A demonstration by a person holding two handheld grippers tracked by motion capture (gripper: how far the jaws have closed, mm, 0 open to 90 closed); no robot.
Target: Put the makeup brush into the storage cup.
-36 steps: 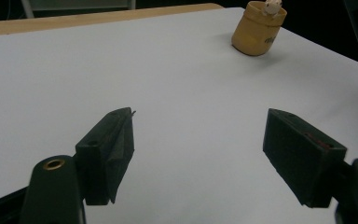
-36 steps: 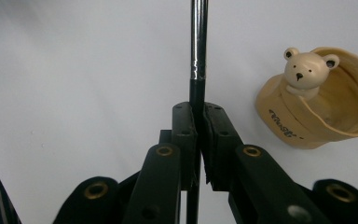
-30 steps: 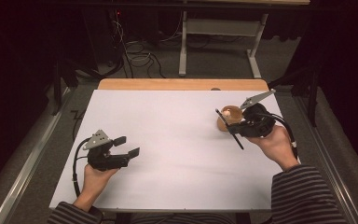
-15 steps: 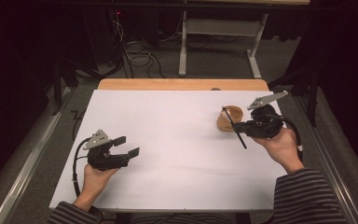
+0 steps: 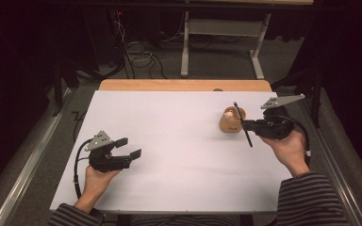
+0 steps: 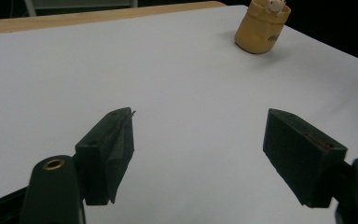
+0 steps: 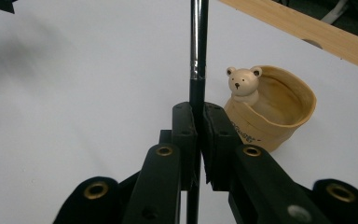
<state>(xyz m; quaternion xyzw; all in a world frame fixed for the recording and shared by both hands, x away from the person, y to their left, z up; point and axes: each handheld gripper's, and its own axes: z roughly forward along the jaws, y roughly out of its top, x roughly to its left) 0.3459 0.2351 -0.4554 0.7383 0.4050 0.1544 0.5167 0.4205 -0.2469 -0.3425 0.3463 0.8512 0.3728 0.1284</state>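
A small tan cup (image 5: 229, 121) (image 6: 262, 29) (image 7: 274, 114) with a little bear figure (image 7: 244, 84) on its rim stands on the right part of the white table (image 5: 179, 136). My right gripper (image 5: 245, 125) (image 7: 198, 116) is shut on a thin black pen (image 5: 242, 124) (image 7: 198, 51), held just right of the cup and above the table. The pen runs between the jaws and sticks out on both sides. My left gripper (image 5: 128, 148) (image 6: 200, 154) rests at the front left, open, with nothing between its jaws.
A wooden strip (image 5: 184, 85) borders the table's far edge. Behind it stand a white desk frame (image 5: 221, 42) and loose cables (image 5: 136, 49) on the floor. Dark surroundings flank both sides.
My right gripper has moved to the right with the pen, from over the cup to just beside it. The left gripper has kept still.
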